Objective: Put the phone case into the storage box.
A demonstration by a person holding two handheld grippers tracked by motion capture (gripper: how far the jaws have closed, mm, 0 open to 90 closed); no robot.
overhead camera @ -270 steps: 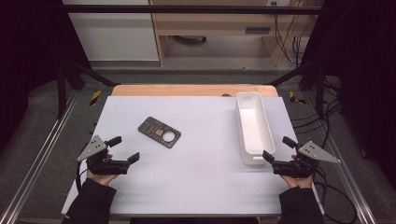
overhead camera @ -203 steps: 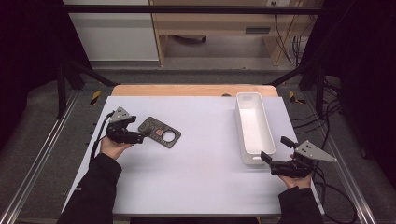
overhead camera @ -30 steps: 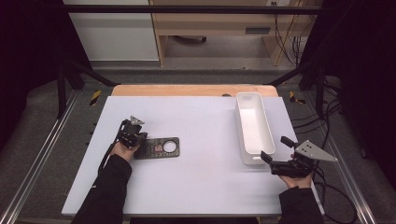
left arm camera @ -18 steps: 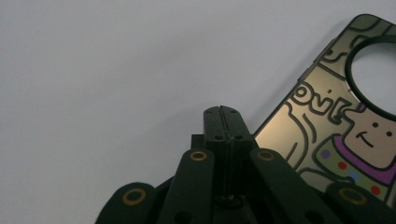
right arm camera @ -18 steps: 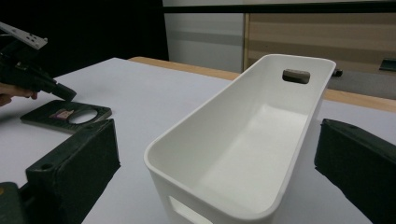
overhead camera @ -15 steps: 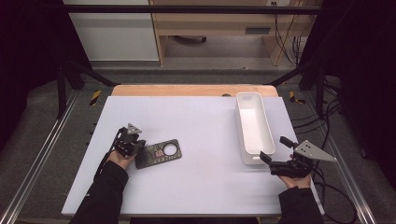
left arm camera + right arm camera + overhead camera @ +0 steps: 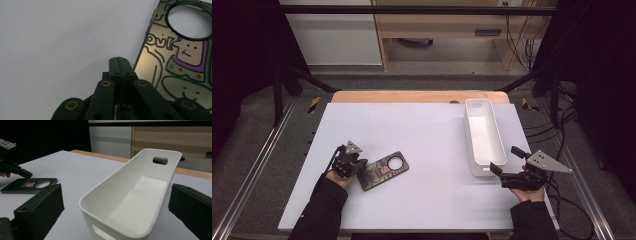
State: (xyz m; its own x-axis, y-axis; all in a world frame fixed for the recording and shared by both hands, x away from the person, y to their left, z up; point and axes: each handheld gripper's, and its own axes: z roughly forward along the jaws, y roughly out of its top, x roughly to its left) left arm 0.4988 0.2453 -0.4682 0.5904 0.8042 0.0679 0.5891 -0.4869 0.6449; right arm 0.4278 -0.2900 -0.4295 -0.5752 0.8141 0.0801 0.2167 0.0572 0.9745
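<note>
A: High view first. One white table (image 7: 427, 135), one phone case (image 7: 382, 170), one white bin (image 7: 484, 136), two grippers. The case lies flat at the near left of the table, just beside the left gripper (image 7: 353, 164).

B: Left gripper view adds the detail. Its jaws are pressed together, nothing between them, tips resting at the long edge of the phone case (image 7: 175, 62). Whether they touch that edge, I cannot tell.

A: Anything readable on the case?

B: A cartoon figure with a purple hood, coloured dots under the chin, one round camera hole. Letters beside it look like "OV", partly cut off; not sure of the rest. From above it is just a dark slab with a hole.

A: Right gripper (image 7: 510, 162)?

B: Jaws spread wide, holding nothing, sitting at the near end of the bin. The right gripper view looks down the length of the bin (image 7: 135, 195): two handle slots, one at each end. It also catches the case (image 7: 30, 185) flat on the table far left, with the other gripper (image 7: 23, 173) at it.
</note>
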